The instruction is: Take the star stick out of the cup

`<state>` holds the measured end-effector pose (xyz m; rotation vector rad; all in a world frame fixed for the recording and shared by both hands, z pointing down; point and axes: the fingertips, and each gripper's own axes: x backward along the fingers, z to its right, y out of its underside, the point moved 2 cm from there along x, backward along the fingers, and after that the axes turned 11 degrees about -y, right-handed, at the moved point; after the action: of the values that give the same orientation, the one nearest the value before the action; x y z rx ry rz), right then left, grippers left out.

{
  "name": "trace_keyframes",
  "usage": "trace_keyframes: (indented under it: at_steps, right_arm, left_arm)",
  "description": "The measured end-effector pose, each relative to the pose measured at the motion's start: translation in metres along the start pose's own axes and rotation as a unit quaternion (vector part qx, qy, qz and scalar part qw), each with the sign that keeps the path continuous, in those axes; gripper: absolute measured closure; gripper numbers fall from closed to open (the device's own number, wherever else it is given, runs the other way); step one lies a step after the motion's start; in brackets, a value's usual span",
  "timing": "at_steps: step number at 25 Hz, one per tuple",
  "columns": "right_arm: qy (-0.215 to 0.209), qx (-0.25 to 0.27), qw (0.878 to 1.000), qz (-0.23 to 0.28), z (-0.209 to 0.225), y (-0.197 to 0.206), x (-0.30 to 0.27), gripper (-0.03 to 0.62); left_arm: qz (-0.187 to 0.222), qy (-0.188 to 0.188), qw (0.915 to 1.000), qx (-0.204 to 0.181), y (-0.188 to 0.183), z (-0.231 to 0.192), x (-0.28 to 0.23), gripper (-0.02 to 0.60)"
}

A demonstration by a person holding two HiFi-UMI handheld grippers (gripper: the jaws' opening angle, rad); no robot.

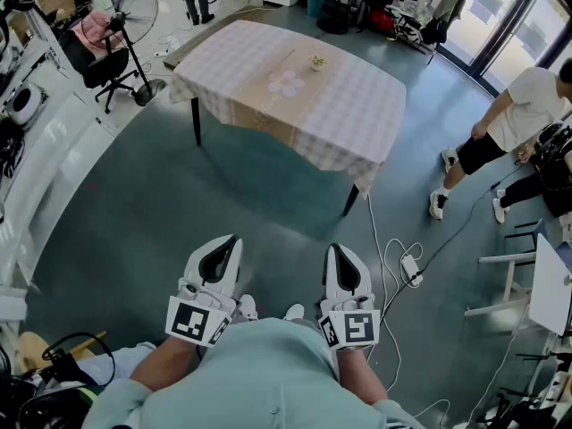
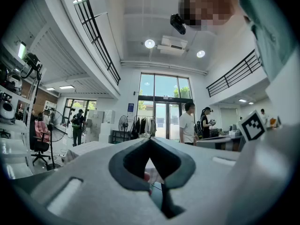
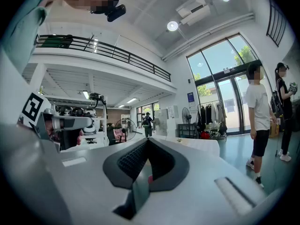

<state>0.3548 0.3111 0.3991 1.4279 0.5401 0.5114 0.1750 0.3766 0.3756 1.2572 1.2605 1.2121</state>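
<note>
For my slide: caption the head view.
Left gripper and right gripper, both shut and empty, face a distant cloth-covered table.

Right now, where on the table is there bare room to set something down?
The table is mostly bare: the whole left end toward the fan, and the right end down to the near corner. Only the middle is taken, by the cup and a pink flower shape just in front of it.
</note>
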Motion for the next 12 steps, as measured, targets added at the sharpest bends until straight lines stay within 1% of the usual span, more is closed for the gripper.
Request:
trace_keyframes:
  at_steps: [12]
  right_arm:
    - [0.001, 0.007, 1.0, 0.003, -0.0008, 0.0016, -0.0027, 0.6]
  left_arm:
    - [0.004, 0.001, 1.0, -0.002, -0.0011, -0.0022, -0.0011, 0.581]
